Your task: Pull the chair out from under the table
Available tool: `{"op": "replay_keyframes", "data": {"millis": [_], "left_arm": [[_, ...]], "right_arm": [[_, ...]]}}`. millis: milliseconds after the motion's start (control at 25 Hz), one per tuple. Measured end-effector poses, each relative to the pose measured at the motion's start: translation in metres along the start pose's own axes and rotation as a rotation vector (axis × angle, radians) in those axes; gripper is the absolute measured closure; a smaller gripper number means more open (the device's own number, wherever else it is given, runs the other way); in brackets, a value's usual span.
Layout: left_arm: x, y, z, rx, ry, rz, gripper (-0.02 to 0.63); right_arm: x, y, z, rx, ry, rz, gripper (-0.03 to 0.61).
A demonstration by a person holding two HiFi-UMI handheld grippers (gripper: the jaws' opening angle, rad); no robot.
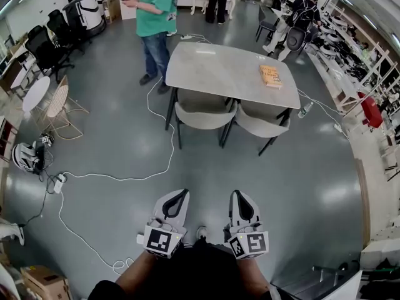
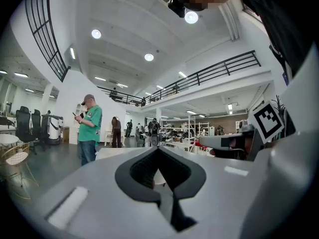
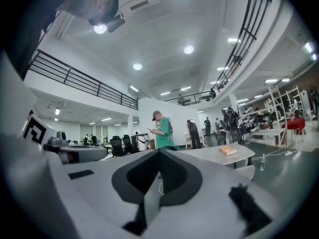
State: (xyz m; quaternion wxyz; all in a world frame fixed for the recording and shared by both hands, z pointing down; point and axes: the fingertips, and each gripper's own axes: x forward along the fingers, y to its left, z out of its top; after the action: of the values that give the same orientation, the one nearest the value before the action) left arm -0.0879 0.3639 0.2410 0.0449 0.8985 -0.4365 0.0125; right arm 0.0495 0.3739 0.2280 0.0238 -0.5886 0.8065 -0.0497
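We hold both grippers low at the bottom of the head view, side by side and pointing level toward the worktop. The left gripper [image 1: 177, 195] has its jaws closed together with nothing between them; the right gripper [image 1: 240, 197] is likewise closed and empty; in each gripper's own view we see the jaw tips meeting in a point. Neither touches anything, and both are well apart from the worktop [image 1: 212, 64], a pale grey slab on dark legs standing further across the grey floor [image 1: 125, 136].

Two pale chairs are tucked under the worktop's near edge, the left chair [image 1: 203, 114] and the right chair [image 1: 262, 122] just beside each other; their backs face us and their seats sit under the top. An orange book [image 1: 270, 75] lies flat on the worktop near its right end; a bottle [image 1: 304, 110] is on the floor beside that end. A white cable [image 1: 170, 149] trails over the floor from the worktop's left side toward a power strip [image 1: 58, 183]. A person in a green shirt [image 1: 155, 8] stands by the worktop's far left corner.
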Motion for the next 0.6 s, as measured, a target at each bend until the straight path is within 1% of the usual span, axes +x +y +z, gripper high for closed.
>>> {"op": "replay_keyframes", "data": {"millis": [120, 240, 480, 600], "left_arm": [[0.002, -0.001, -0.001, 0.031, -0.009, -0.004, 0.606], [0.006, -0.006, -0.002, 0.008, -0.001, -0.004, 0.606], [0.021, -0.022, -0.004, 0.016, 0.004, -0.004, 0.606], [0.030, -0.030, -0.001, 0.021, 0.012, 0.016, 0.606]], "right_arm": [[-0.002, -0.003, 0.002, 0.014, -0.007, -0.002, 0.563], [-0.004, -0.010, 0.000, 0.029, -0.016, -0.003, 0.563], [-0.009, -0.031, -0.001, 0.034, -0.019, 0.001, 0.563], [-0.011, -0.043, 0.000, 0.034, -0.021, 0.011, 0.563]]}}
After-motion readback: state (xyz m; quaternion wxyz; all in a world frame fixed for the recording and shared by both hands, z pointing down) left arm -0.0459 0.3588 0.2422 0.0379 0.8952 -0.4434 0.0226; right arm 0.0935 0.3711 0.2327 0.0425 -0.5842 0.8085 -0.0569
